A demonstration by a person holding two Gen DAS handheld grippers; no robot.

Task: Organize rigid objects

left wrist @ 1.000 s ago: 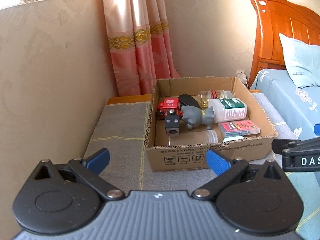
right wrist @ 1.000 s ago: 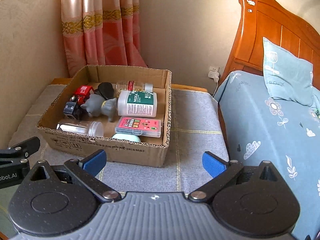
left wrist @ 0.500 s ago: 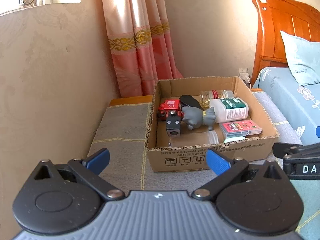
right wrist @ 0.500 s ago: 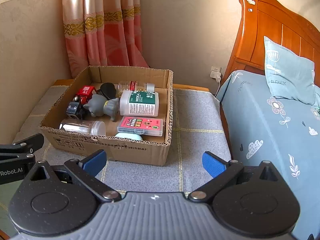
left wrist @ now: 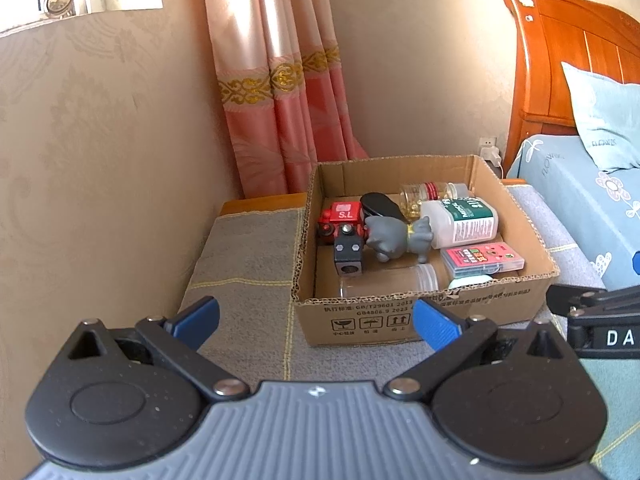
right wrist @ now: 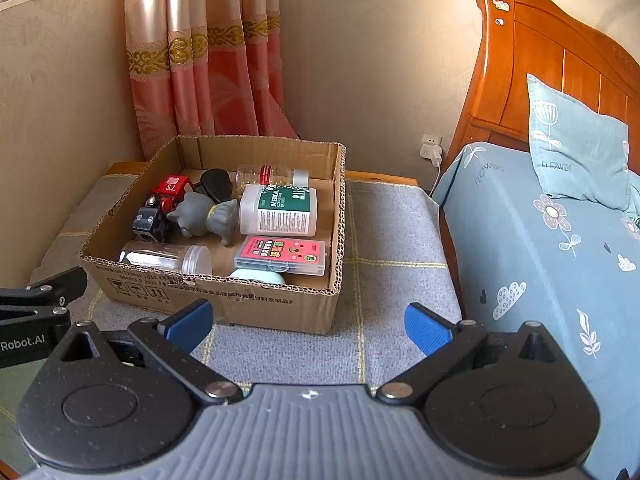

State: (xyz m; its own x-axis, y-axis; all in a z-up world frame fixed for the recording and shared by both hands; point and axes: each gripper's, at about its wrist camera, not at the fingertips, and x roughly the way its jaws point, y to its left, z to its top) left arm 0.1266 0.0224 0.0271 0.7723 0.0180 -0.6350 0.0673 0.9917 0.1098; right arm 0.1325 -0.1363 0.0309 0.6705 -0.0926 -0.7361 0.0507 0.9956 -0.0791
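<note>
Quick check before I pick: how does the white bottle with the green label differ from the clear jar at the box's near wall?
The white bottle is opaque with a green printed label; the clear jar is see-through and unlabelled. The white bottle looks fatter than the clear jar. The white bottle sits mid-box beside the grey figurine; the clear jar lies along the near wall. Both lie on their sides inside the cardboard box.

My left gripper (left wrist: pixel 316 320) held level short of the cardboard box (left wrist: pixel 424 312), blue fingertips (left wrist: pixel 434 325) spread wide and empty, my right gripper (right wrist: pixel 308 322) alongside, likewise spread, facing the box's near wall
</note>
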